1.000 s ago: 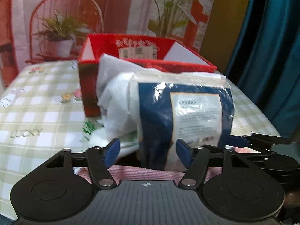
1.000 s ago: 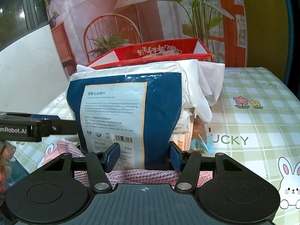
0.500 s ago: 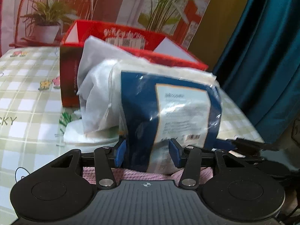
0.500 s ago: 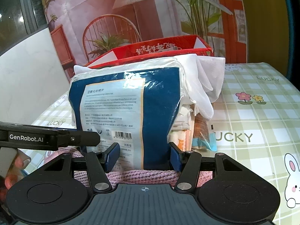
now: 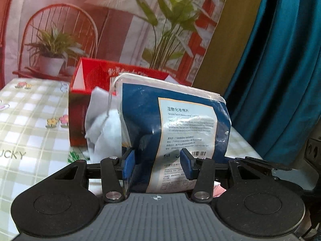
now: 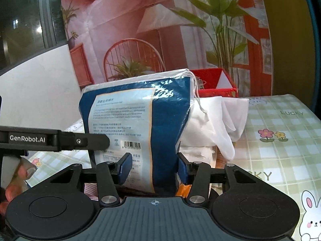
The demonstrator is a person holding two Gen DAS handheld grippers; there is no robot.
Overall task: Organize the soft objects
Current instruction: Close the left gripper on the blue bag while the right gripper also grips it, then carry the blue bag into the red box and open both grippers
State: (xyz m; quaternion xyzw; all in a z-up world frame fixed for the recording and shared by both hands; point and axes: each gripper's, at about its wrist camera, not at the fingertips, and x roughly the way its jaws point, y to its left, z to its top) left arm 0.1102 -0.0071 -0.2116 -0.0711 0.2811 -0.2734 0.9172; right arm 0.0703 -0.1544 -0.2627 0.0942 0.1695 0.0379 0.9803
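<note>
Blue pads of the left gripper (image 5: 157, 165) press into the lower end of a blue-and-white plastic pack of cotton pads (image 5: 172, 128), pinching its film between them. From the other side the right gripper (image 6: 153, 167) has the same pack (image 6: 138, 120) between its blue fingers (image 6: 124, 167) – its jaws are closing, and both pads lie against the wrapper and dent it. The pack stands upright, raised between the two tools, with its pale printed label and barcode facing each camera. Just behind it lies a heap of crumpled white cloth (image 6: 216, 124) on other white bundles, and further back stands an open red cardboard box (image 5: 88, 92) – all on a table with a green-and-white checked cloth (image 6: 280, 140) printed with flowers and rabbits. In the right wrist view, the black arm of the left gripper reaches in from the left edge, with a person's fingers (image 6: 24, 166) under it. A teal curtain (image 5: 280, 70) hangs at the right in the left view.
</note>
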